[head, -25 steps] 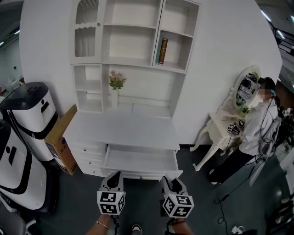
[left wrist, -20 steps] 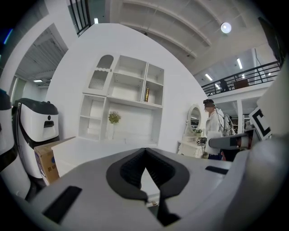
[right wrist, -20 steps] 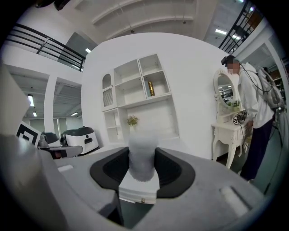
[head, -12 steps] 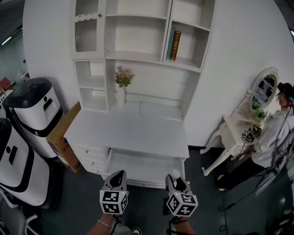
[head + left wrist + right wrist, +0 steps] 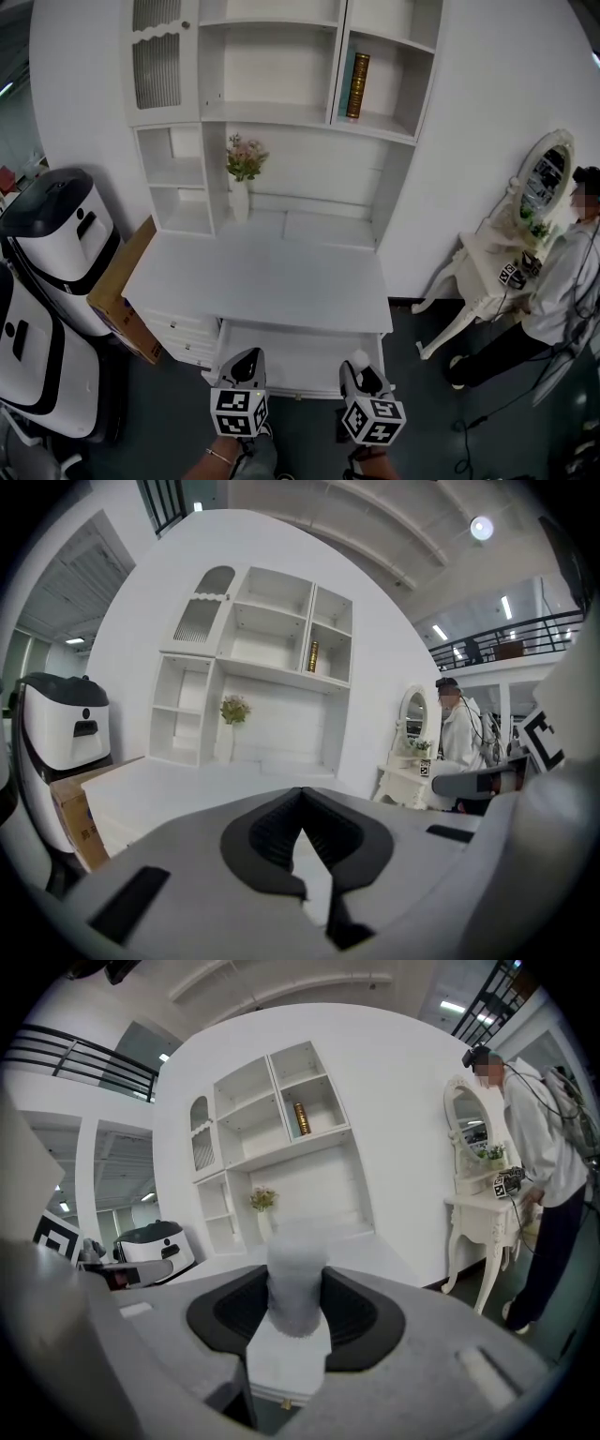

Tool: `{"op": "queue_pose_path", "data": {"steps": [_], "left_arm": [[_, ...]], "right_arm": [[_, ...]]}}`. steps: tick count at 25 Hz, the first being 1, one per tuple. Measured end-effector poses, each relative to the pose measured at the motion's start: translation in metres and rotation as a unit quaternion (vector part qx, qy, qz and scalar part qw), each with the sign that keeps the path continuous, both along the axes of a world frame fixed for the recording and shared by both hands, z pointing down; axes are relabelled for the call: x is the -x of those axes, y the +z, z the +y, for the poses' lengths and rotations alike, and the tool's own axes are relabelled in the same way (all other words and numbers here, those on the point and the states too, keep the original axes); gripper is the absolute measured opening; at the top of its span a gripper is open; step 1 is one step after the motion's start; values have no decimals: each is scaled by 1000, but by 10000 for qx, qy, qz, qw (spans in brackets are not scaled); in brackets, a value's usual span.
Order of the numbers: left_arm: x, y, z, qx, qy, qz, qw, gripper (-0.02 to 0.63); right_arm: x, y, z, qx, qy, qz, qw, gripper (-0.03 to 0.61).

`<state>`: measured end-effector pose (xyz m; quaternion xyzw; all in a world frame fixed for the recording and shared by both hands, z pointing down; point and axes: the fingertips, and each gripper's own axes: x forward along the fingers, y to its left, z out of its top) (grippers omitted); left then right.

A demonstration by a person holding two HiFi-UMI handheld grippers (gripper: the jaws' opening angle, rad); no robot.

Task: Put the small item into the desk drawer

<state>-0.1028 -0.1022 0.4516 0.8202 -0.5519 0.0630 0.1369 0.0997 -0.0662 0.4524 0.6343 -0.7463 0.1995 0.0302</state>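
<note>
The small white item sits clamped between the right gripper's jaws, held over the front edge of the open desk drawer. The left gripper hovers beside it, jaws pressed together on nothing, below the white desk.

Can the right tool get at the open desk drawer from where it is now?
Probably yes. The drawer stands pulled out with its top open. The right tool, shut on the small item, hangs near the drawer's front right, and nothing visible lies between them.
</note>
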Motion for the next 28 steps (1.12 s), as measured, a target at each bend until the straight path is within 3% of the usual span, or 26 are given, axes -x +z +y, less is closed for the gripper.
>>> {"op": "queue_pose_path", "data": {"steps": [14, 28], "left_arm": [[8, -12, -142, -42, 456, 223, 9987, -7], [-31, 10, -187, 290, 789, 152, 9963, -7]], "right_arm": [[19, -24, -121, -95, 375, 202, 9990, 169], [-2, -11, -166, 160, 470, 227, 9985, 169]]}}
